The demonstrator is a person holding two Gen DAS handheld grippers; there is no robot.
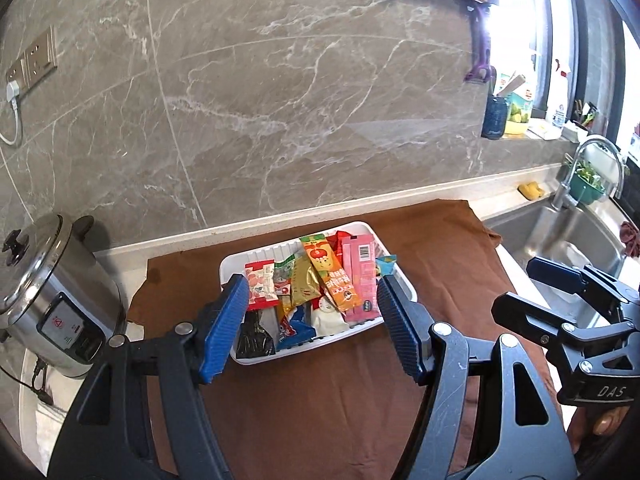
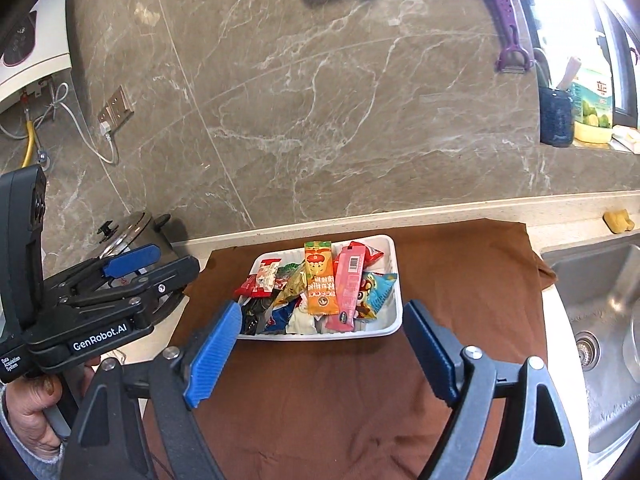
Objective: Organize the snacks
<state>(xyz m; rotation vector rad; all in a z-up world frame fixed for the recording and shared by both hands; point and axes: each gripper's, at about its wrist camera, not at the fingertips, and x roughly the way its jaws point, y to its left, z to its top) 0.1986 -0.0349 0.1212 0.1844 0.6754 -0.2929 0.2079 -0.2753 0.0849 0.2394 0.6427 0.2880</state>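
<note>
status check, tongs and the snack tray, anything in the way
Left tongs open, empty. Right tongs open, empty. Snacks piled in white tray on brown cloth. Nothing blocking.

A pale countertop [image 2: 500,210] is carrying a brown cloth [image 2: 340,392] lying ahead of the right gripper [image 2: 324,344], a steel pot [image 1: 52,300] sitting leftward.

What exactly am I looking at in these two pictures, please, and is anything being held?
No robot here: a person holds a pair of hand-held tongs in each hand, each with a camera looking along its blue pads. One picture looks along the left tongs, the other along the right tongs; each also catches the other pair at its edge. On the brown cloth sits a white tray piled with snack packets, including an orange packet and a pink packet. Both tongs are open and hold nothing.
</note>
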